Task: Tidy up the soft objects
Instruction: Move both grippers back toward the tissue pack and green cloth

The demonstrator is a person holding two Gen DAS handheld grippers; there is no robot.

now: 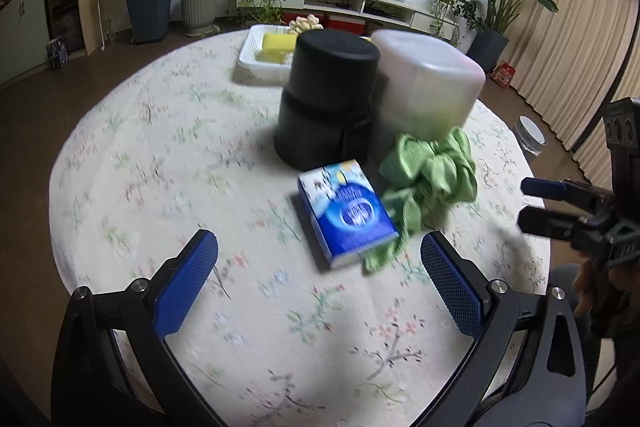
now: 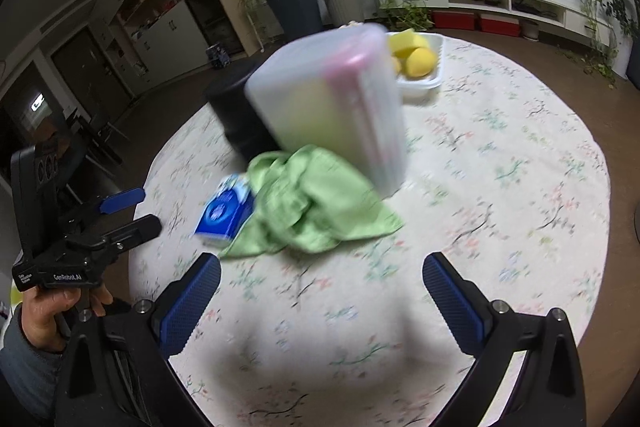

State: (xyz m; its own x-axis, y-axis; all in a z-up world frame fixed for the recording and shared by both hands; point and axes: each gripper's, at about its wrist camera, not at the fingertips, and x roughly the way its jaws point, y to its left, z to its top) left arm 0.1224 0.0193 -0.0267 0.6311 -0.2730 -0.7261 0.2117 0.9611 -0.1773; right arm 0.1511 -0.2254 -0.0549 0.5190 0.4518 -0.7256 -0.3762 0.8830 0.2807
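Looking along the left gripper (image 1: 319,259), its blue-padded fingers (image 1: 188,279) stand wide apart over the flowered tablecloth (image 1: 160,187) and hold nothing; just ahead, between the fingertips and nearer the right one, lies a blue tissue pack (image 1: 347,213); a crumpled green cloth (image 1: 430,173) touches the pack's right side and reaches down beside the right fingertip; beyond both stand a black cylinder (image 1: 328,99) and a translucent plastic container (image 1: 428,83), side by side, blocking the way to a white tray (image 1: 256,57) holding yellow sponges (image 1: 276,45) at the table's far edge; off to the right of the fingers the right gripper (image 1: 538,203) hangs at the table's rim, its jaws only slightly parted.

From the right wrist, the right gripper (image 2: 320,283) shows wide-spread fingers (image 2: 192,303), with only bare tablecloth (image 2: 500,167) between them; the green cloth (image 2: 316,203) lies ahead, nearer the left fingertip, with the tissue pack (image 2: 226,213) touching its left edge; the blurred translucent container (image 2: 332,99) stands right behind the cloth, the black cylinder (image 2: 240,119) to its left, the tray (image 2: 424,79) farther back; left of the fingers a hand (image 2: 48,311) holds the left gripper (image 2: 138,209), its jaws apart.
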